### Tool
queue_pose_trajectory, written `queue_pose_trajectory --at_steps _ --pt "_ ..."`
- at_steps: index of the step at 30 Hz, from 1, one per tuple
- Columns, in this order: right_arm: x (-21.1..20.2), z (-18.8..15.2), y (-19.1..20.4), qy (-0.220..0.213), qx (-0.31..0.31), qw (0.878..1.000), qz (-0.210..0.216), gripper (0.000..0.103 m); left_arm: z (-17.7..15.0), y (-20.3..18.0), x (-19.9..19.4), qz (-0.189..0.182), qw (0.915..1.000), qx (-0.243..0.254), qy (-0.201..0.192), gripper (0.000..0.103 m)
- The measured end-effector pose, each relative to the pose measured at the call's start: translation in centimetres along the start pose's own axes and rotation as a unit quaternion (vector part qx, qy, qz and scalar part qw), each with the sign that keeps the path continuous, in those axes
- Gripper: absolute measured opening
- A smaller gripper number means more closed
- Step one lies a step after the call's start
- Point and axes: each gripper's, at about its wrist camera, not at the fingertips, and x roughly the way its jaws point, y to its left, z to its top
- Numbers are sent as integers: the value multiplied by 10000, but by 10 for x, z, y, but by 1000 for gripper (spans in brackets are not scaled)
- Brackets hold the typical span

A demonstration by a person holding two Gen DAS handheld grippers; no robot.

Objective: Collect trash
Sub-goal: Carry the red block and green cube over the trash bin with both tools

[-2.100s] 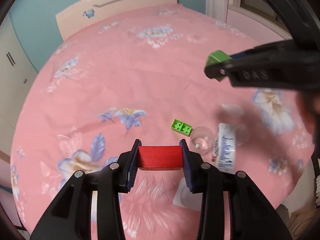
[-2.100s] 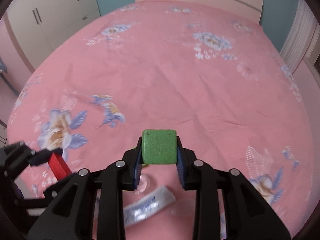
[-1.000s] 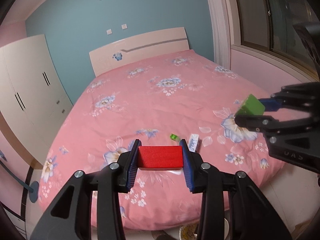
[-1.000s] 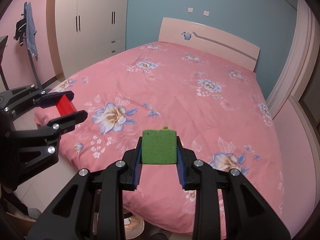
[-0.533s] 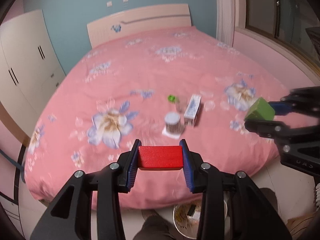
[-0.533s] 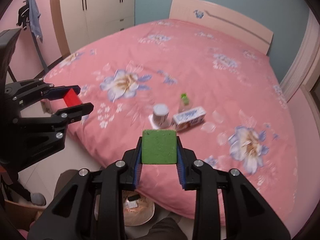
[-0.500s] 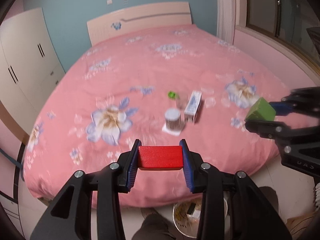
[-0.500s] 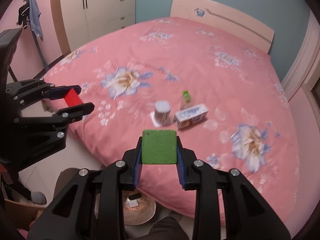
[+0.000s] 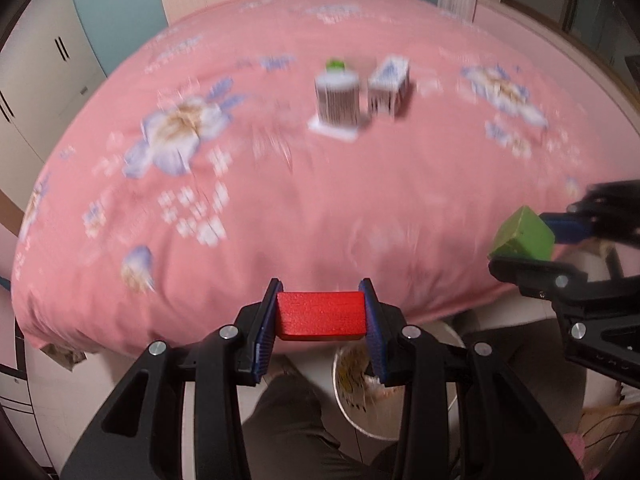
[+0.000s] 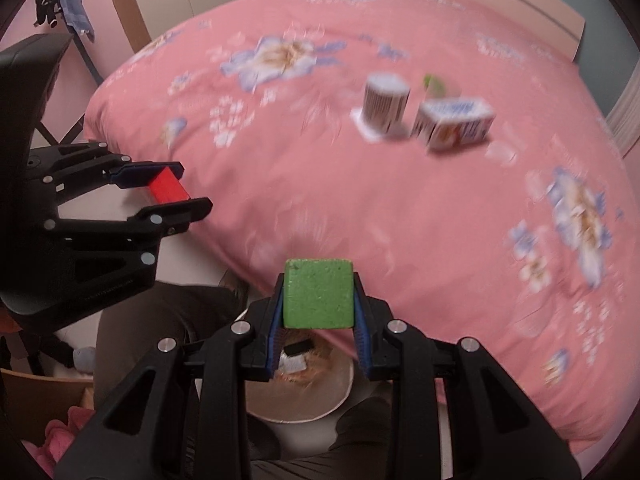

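Two grippers each clamp a block near the bed's edge: the left gripper (image 9: 321, 316) grips a red block (image 9: 321, 315), the right gripper (image 10: 318, 300) a green block (image 10: 318, 294). A white bin (image 10: 340, 394) stands on the floor just below them. On the pink bedspread (image 9: 280, 200), a striped cup (image 9: 338, 98) and a small carton (image 9: 389, 87) stand side by side.

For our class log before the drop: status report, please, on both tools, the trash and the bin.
Left tool shut on red block. Right tool shut on green block. Both over trash bin at bed edge. Cup, carton on bed; nothing blocking.

Matt red block (image 9: 321, 315), rough green block (image 10: 318, 293), floral cloth bedspread (image 9: 280, 184)
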Motion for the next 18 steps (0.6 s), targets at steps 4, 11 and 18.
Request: queue_pose_trajectory --at_steps 4,11,18 --pt "32 -21 -2 273 91 9995 100 31 -22 -7 31 -130 9994 -1 322 41" --pt "83 -58 -3 730 187 9968 247 31 -61 -26 83 -254 9958 102 873 41" --pt "134 -96 0 1172 322 9917 416 31 -97 -44 128 -396 9897 100 1374 41"
